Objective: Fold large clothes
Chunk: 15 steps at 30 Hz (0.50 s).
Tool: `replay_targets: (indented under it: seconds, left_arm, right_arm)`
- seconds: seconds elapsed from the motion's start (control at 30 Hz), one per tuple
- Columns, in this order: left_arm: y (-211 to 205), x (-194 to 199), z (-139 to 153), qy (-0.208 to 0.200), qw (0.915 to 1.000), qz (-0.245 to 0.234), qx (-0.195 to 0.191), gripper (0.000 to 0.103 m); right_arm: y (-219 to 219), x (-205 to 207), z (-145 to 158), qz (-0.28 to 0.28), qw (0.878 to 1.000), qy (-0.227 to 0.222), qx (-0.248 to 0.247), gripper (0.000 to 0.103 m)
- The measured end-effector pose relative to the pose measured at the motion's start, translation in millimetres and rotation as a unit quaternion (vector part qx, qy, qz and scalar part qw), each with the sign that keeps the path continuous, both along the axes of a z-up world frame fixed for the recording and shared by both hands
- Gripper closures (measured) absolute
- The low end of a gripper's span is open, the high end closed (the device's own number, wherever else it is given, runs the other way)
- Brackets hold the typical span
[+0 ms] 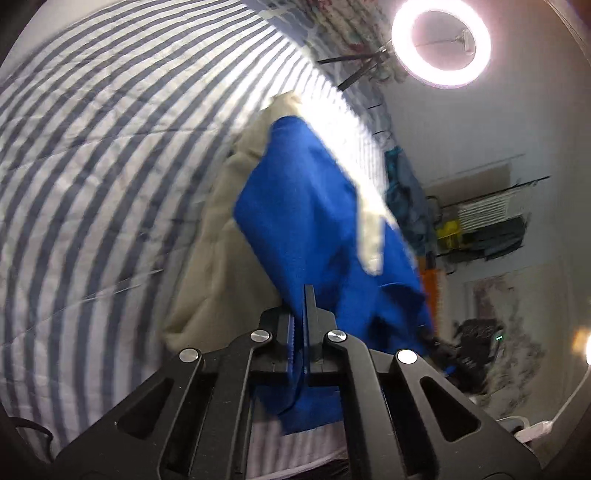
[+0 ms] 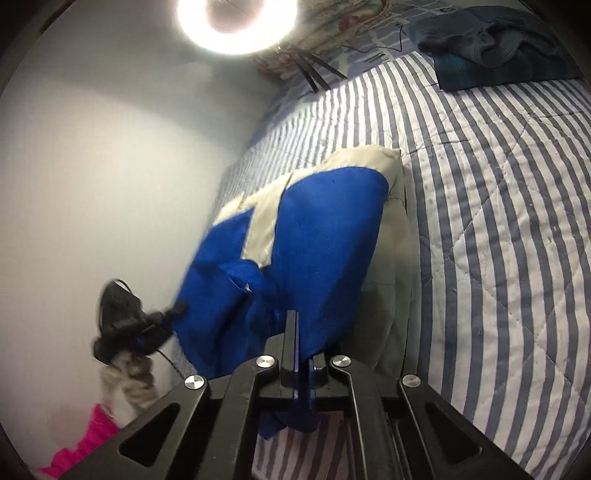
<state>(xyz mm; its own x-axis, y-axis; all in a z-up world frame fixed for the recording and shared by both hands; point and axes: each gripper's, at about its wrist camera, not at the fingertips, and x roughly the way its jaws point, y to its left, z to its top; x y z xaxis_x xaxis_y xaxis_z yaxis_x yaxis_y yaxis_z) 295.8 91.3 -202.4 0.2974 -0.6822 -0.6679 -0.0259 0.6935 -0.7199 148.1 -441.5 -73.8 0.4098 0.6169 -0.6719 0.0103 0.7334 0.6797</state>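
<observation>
**Blue-and-cream garment lifted by both grippers over the striped bed**

The striped quilt [image 2: 498,221] fills most of both views and lies broad and bare to the right of the garment, so there is ample room that way. On the other side a plain wall [image 2: 110,166] runs close along the bed edge, and a ring light [image 2: 236,22] on its tripod stands at the far end. A heap of dark clothes [image 2: 495,44] sits well apart in the far corner.

The blue and cream garment [image 2: 295,236] hangs raised at its near end, while its far cream part rests on the quilt. The step in hand looks like carrying a held edge over for a fold. The next move likely calls for both grippers travelling together, keeping the edge taut and level, then laying it down square on the cream part.

The left gripper [image 1: 303,310] is clamped narrow on blue cloth; the right gripper [image 2: 295,339] likewise pinches the blue edge.
</observation>
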Motion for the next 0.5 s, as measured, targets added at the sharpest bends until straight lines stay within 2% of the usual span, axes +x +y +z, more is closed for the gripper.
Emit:
replay_targets:
  seconds: [0.03,0.1,0.13,0.2,0.3,0.33,0.4,0.43,0.5]
  left_arm:
    - [2.8,1.8,-11.8,0.012,0.9998,0.003,0.017,0.103]
    - [7.2,6.7,-30.2,0.033,0.9992,0.009,0.023,0.103]
    - [6.4,10.1,-36.8,0.034,0.9989,0.004,0.032,0.103]
    - [1.2,12.1,-37.5,0.025,0.9982,-0.007,0.055,0.102]
    - [-11.4,13.2,-25.8,0.009,0.9958,-0.024,0.088,0.101]
    - [-14.2,12.1,-19.5,0.006,0.9943,-0.033,0.101,0.101]
    - [-16.9,10.8,-6.1,0.006,0.9915,-0.041,0.123,0.098]
    - [-19.0,12.1,2.5,0.002,0.9898,-0.038,0.137,0.092]
    - [-14.2,10.7,27.2,-0.029,0.9857,-0.020,0.164,0.090]
  right_arm:
    - [-1.7,-1.0,-5.6,0.002,1.000,0.007,-0.001,0.103]
    - [-1.0,-1.3,-28.3,-0.003,0.999,0.041,-0.004,0.103]
    - [1.9,-2.1,-43.6,-0.004,0.998,0.062,-0.005,0.103]
    - [10.8,-2.1,-57.7,0.005,0.997,0.076,-0.022,0.103]
    - [22.1,0.0,-41.0,0.028,0.996,0.051,-0.072,0.103]
    - [22.8,-0.9,-33.4,0.032,0.995,0.040,-0.080,0.100]
    - [21.0,-1.6,-16.5,0.038,0.994,0.029,-0.103,0.086]
    - [18.3,-2.9,-7.8,0.042,0.993,0.024,-0.111,0.068]
    - [13.7,-6.6,12.0,0.045,0.991,-0.003,-0.128,0.065]
